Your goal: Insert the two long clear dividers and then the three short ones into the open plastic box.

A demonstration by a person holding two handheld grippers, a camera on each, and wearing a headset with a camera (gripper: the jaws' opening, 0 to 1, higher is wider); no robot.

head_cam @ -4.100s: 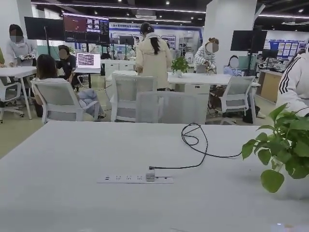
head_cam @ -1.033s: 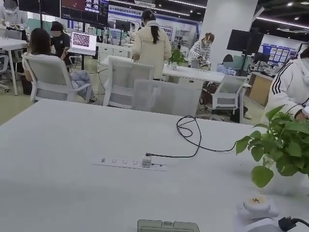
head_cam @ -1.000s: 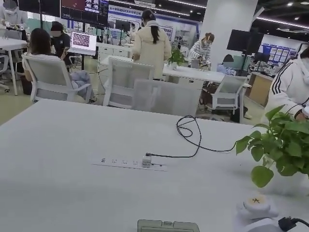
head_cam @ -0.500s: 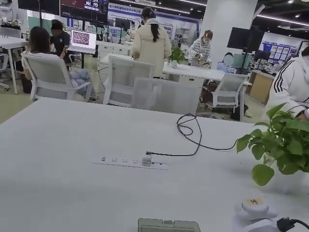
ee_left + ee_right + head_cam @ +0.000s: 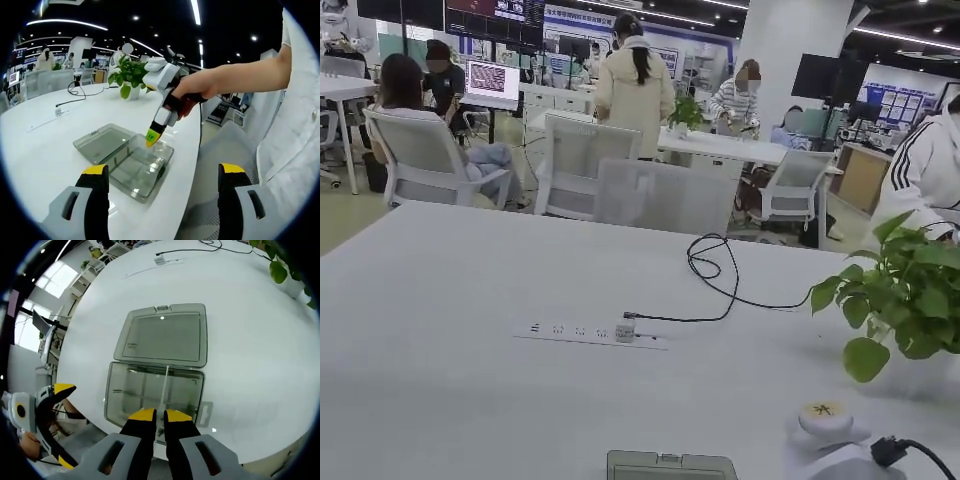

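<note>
Right gripper view looks down on the open plastic box (image 5: 112, 390) near the white table's (image 5: 245, 340) edge, where the right gripper (image 5: 160, 415) pinches a clear divider (image 5: 165, 385) standing inside, while the left gripper (image 5: 162, 169) is wide open.

Open office, white desks (image 5: 720, 148), grey chairs (image 5: 420, 150), ceiling strip lights (image 5: 195, 11)

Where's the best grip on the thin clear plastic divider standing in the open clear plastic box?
Grip the divider by its top edge, from above, fingers on its two flat faces. It stands on edge inside the box, so the walls block side approaches and only that edge is free. The right gripper is lined up over it.
</note>
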